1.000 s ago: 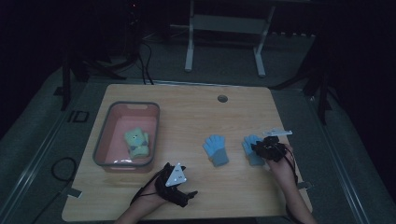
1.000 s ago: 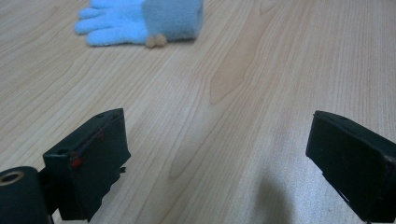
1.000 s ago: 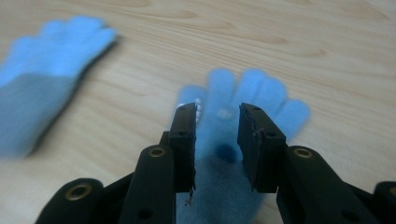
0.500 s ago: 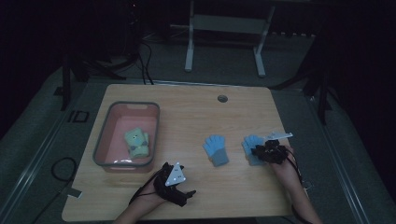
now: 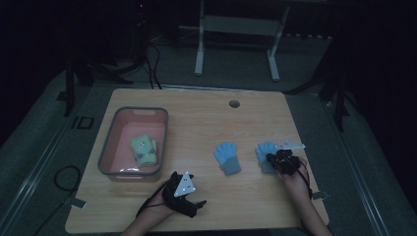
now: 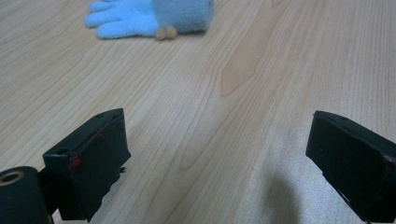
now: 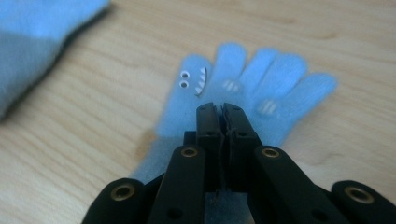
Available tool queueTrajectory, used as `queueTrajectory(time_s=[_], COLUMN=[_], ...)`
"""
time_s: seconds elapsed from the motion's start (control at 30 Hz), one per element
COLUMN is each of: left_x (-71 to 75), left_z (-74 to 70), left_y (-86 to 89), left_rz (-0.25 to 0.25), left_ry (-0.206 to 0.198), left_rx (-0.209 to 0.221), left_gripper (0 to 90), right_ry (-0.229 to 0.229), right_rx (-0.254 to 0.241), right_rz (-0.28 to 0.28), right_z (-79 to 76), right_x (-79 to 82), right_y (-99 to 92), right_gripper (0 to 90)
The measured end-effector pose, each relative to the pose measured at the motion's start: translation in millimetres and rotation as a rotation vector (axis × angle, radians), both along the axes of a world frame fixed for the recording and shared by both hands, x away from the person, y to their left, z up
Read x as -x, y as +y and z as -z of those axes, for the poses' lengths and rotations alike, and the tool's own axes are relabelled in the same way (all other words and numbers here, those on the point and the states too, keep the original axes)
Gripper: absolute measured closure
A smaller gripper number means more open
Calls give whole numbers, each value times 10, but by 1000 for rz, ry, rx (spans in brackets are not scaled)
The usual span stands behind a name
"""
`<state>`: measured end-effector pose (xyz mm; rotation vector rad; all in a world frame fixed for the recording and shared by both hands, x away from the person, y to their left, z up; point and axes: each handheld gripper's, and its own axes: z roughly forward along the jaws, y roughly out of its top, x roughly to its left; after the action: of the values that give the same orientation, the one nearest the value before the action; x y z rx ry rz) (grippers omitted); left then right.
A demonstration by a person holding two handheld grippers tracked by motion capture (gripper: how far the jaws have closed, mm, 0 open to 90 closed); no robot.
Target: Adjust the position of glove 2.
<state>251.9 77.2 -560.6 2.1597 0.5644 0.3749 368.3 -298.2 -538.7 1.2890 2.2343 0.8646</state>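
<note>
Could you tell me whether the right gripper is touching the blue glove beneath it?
Touching: the right gripper view shows the right gripper, jaws just closed, pinching the blue glove.

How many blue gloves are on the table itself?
2: one blue glove lies free mid-table; the other blue glove lies at the right, pinched by the right gripper. The bin holds yellowish-green items instead.

Dim and murky from the high view, surroundings sunk in near-black, tabletop barely lit. Far brighter and evenly lit in both gripper views, soft shadows on the wood. Blurred blue glove beyond sharp fingers.
</note>
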Motion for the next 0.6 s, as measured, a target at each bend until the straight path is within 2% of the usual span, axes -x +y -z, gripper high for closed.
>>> queueTrajectory(time_s=[0.1, 0.27, 0.47, 0.5, 0.6], left_x=[-8, -11, -12, -12, -9], left_z=[-2, -3, -4, -4, -3], left_y=[11, 14, 12, 12, 15], left_rz=[-2, -3, -5, -5, -6], left_ry=[0, 0, -5, -5, -7], left_rx=[6, 11, 7, 7, 7], left_gripper=[57, 57, 58, 57, 57], right_ry=[-20, -51, -72, -72, -74], right_rx=[-19, -70, -91, -91, -97], right_rz=[4, -32, -94, -94, -153], right_z=[-126, -392, -569, -569, -615], right_x=[12, 35, 31, 31, 27], right_y=[25, 166, 489, 489, 743], right_gripper=[869, 869, 869, 869, 869])
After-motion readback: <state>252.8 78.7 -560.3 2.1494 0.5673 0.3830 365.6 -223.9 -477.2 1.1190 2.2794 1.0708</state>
